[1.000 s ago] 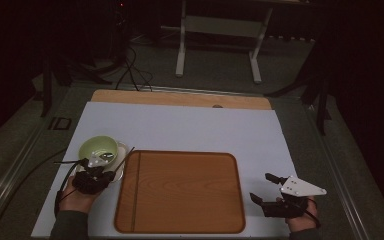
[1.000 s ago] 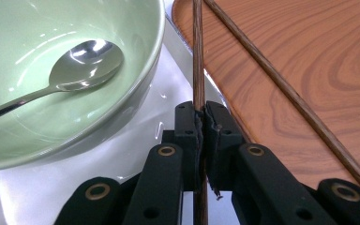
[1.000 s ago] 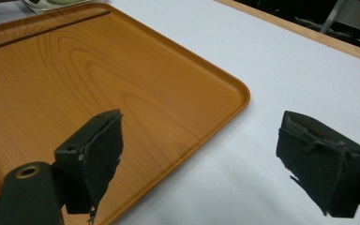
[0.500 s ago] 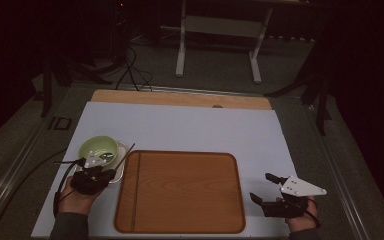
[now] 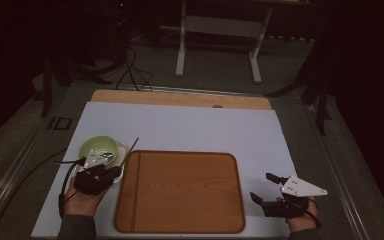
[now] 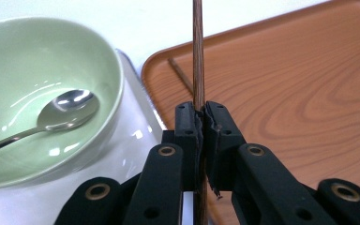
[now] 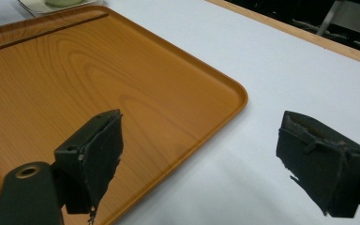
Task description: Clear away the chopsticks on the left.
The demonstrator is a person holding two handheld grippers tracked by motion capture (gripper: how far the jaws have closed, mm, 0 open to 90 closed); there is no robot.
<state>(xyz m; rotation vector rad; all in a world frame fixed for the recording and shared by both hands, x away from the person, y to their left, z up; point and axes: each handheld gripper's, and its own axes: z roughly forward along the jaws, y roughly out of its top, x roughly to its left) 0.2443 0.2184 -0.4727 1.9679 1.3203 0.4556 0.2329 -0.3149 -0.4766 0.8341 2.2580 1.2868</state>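
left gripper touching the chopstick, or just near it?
Touching. In the left gripper view, the left gripper has its jaws closed on the thin wooden chopstick, pads pressed against both sides with no gap visible.

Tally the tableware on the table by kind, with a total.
Bowl: 1
Spoon: 1
Chopsticks: 2, one in the left gripper, one on the tray
Small plate: 1
Tray: 1
Total: 6

Thin brown chopstick, clamped, tilted
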